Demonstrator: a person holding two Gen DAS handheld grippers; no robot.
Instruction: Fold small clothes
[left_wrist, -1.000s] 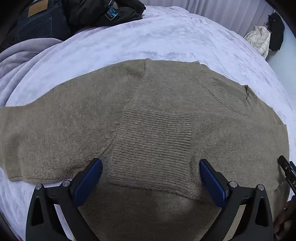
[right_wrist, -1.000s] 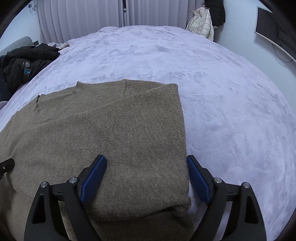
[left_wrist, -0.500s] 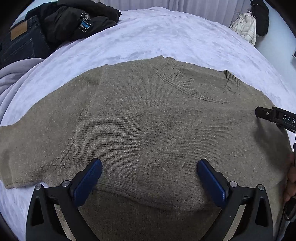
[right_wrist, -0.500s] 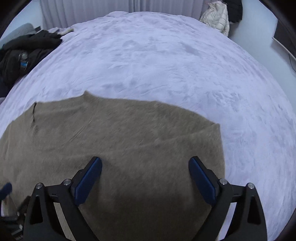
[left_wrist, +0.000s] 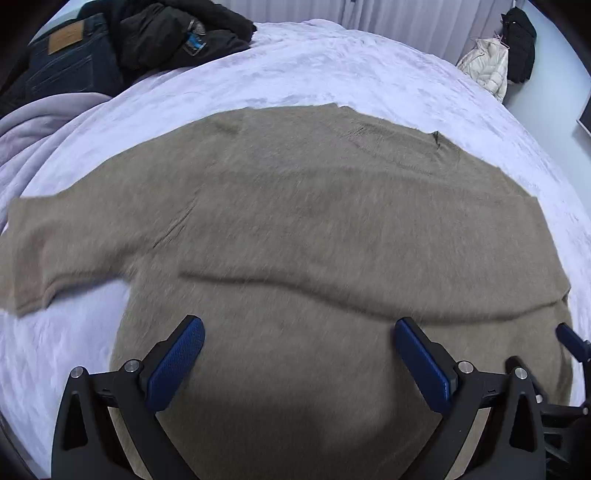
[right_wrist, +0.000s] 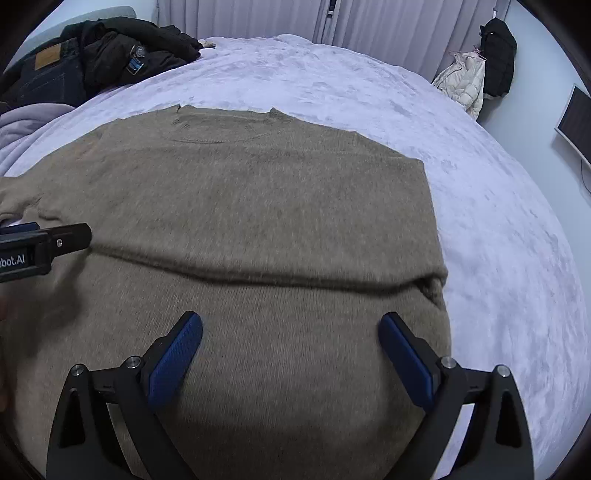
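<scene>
**One sweater flat on bed, both grippers above it with jaws spread**

One brown knit sweater (left_wrist: 295, 206) lies spread on the bed (left_wrist: 332, 66), which carries a pale lilac plush cover. Neckline points toward the far side. One sleeve (left_wrist: 55, 243) extends to the left; on the right side the edge is straight, and no sleeve shows there. One crosswise ridge runs over the body of the garment.

Two grippers observed. Left gripper (left_wrist: 295, 354): jaws spread wide, nothing between them, positioned over the near part of the sweater. Right gripper (right_wrist: 290, 350): jaws likewise spread wide and empty, over the sweater near its right edge. Contact with the fabric cannot be determined.

Surroundings: one pile of dark clothes (right_wrist: 107, 55) at the far left of the bed, including one pair of jeans (left_wrist: 62, 62). One white jacket (right_wrist: 461, 83) and one black garment (right_wrist: 498, 55) hang by the curtains (right_wrist: 388, 29).
</scene>
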